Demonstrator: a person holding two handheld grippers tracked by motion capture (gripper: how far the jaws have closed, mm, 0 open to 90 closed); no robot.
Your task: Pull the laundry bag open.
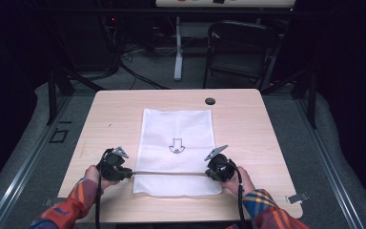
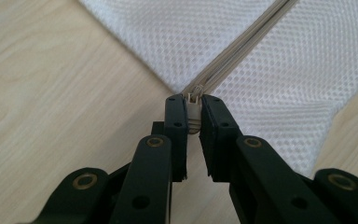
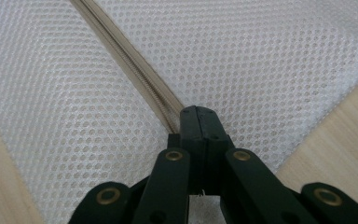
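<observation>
So this is the zip-pulling bit on the white mesh laundry bag [image 1: 177,143], which lies flat mid-worktop [image 1: 248,119], its zipper [image 1: 171,172] running left-right along the near end. My tip: keep the pull low and dead in line with the zipper track, and keep the other end pinned so the mesh doesn't bunch up. The left claw [image 2: 193,109] is nearly closed, pinching the little zipper pull tab [image 2: 194,103] at the bag's left edge. The right claw [image 3: 199,116] is clamped fully shut on the zipper tape near the bag's right edge, anchoring it.
</observation>
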